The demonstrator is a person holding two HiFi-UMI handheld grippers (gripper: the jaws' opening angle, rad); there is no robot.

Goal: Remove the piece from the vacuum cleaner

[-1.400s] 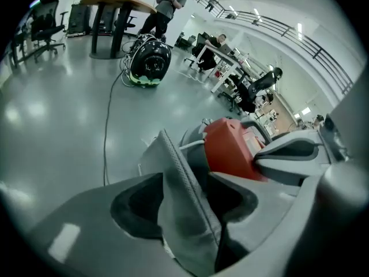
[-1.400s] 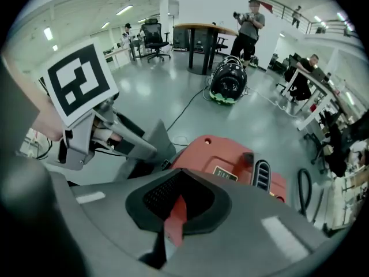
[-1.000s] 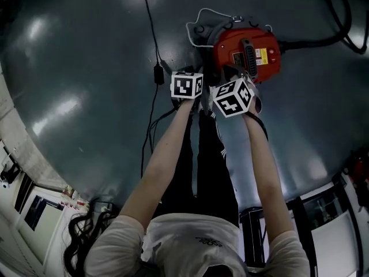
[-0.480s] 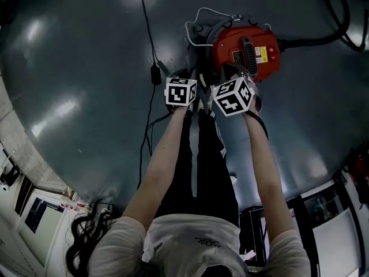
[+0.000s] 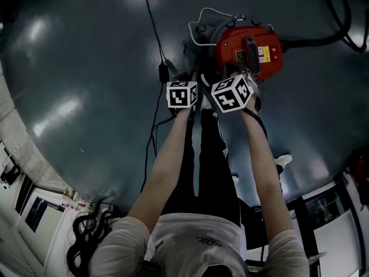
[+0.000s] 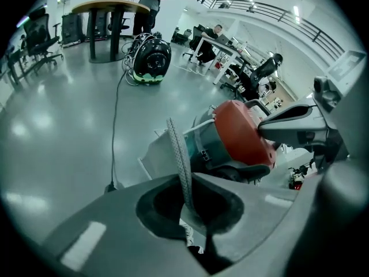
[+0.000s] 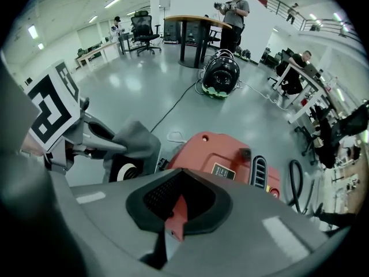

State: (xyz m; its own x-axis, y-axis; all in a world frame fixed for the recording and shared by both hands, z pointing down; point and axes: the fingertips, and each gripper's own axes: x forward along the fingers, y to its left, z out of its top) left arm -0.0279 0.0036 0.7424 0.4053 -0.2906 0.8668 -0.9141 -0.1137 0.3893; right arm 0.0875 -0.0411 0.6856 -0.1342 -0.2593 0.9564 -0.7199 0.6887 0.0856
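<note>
Glossy dark floor, big open office behind, round table. Red vacuum cleaner on floor at person's feet. Left gripper pinched on grey piece just beside it; right gripper clamped on its red edge.

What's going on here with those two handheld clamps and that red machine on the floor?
A person stands over a red vacuum cleaner on the floor and works on it with a gripper in each hand. The left gripper is shut on the thin edge of a grey, fabric-like piece beside the vacuum's body. The right gripper is shut on a red edge of the vacuum itself. Whether the piece has come fully free cannot be told.
</note>
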